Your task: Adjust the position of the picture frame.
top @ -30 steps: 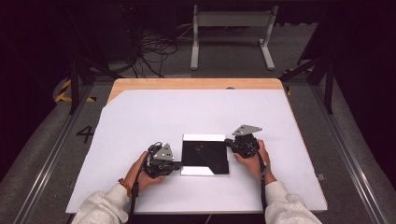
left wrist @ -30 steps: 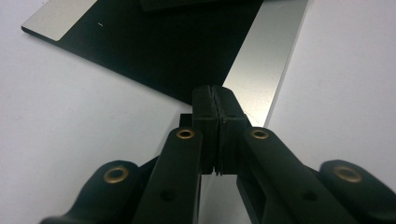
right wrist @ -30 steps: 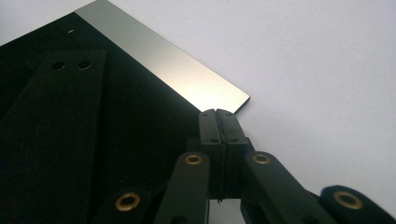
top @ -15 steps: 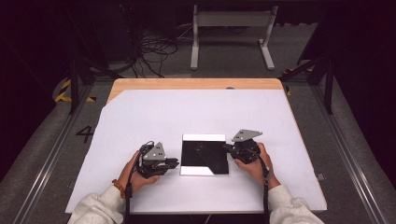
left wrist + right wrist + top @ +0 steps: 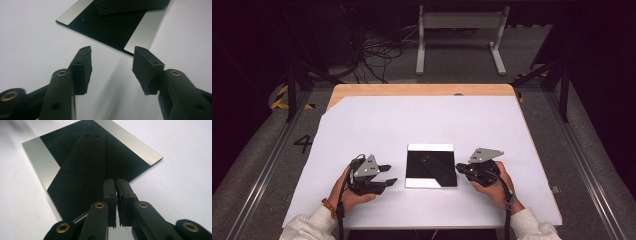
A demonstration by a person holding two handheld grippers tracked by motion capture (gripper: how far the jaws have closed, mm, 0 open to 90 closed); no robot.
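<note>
Left claw (image 5: 112,70) gapes wide above white table (image 5: 30,37), near black plate (image 5: 112,25), apparently mirrored.

high view: I look forward and down over the table (image 5: 362,120) | gripper views: low, close, along their jaws | shared by all: the plate (image 5: 431,165) (image 5: 110,27) (image 5: 82,170)

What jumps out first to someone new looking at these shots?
The dark square plate with shiny strips along two edges, alone at the near middle of the white table. A gripper flanks it on either side: the left gripper open and short of it, the right gripper closed at its edge.
</note>
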